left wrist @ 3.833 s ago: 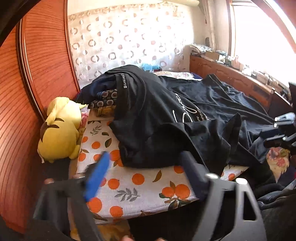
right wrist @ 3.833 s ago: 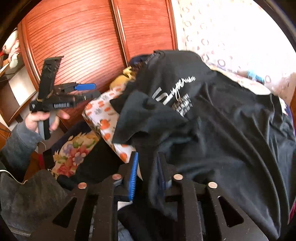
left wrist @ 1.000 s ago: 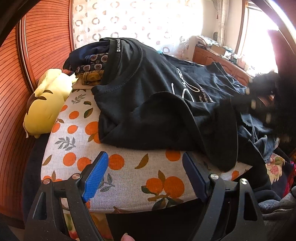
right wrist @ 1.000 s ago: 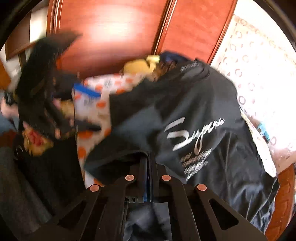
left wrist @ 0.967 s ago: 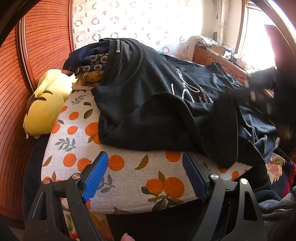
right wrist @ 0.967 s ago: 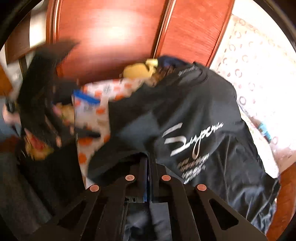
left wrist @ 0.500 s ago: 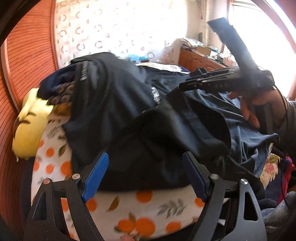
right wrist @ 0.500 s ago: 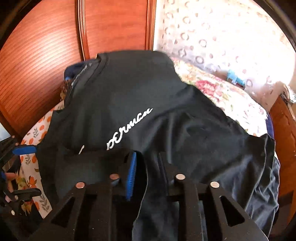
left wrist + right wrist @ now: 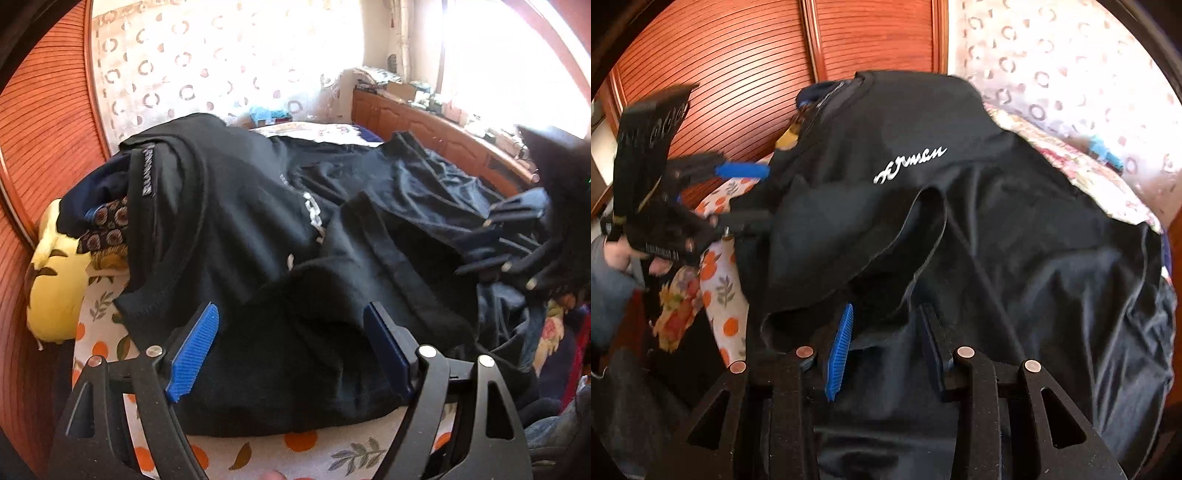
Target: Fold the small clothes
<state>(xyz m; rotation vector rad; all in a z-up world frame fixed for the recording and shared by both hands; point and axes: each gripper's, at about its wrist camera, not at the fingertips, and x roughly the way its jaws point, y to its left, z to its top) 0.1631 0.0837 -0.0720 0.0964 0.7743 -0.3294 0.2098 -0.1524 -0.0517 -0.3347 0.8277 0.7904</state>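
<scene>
A black T-shirt (image 9: 240, 221) with white script lettering (image 9: 912, 162) lies spread over an orange-print pillow (image 9: 332, 454). One sleeve (image 9: 857, 236) is folded in across the chest and covers part of the lettering. My left gripper (image 9: 291, 332) hovers over the shirt's near edge. Its jaws are closing with black cloth lying between them, and the pads do not press on it. My right gripper (image 9: 886, 332) is over the shirt's lower body. Its jaws are opening, with cloth below them and nothing pinched. It shows blurred in the left wrist view (image 9: 491, 236).
A yellow plush toy (image 9: 55, 280) lies left of the pillow, against the ribbed wooden panel (image 9: 738, 74). Patterned dark clothes (image 9: 107, 221) sit under the shirt's collar. A wooden cabinet (image 9: 424, 125) with clutter runs under the bright window. Floral bedding (image 9: 1071, 166) lies behind.
The right gripper carried the sleeve over the shirt's front, opened and let it drop across the lettering, then drew back. The left gripper moved in over the shirt's near edge.
</scene>
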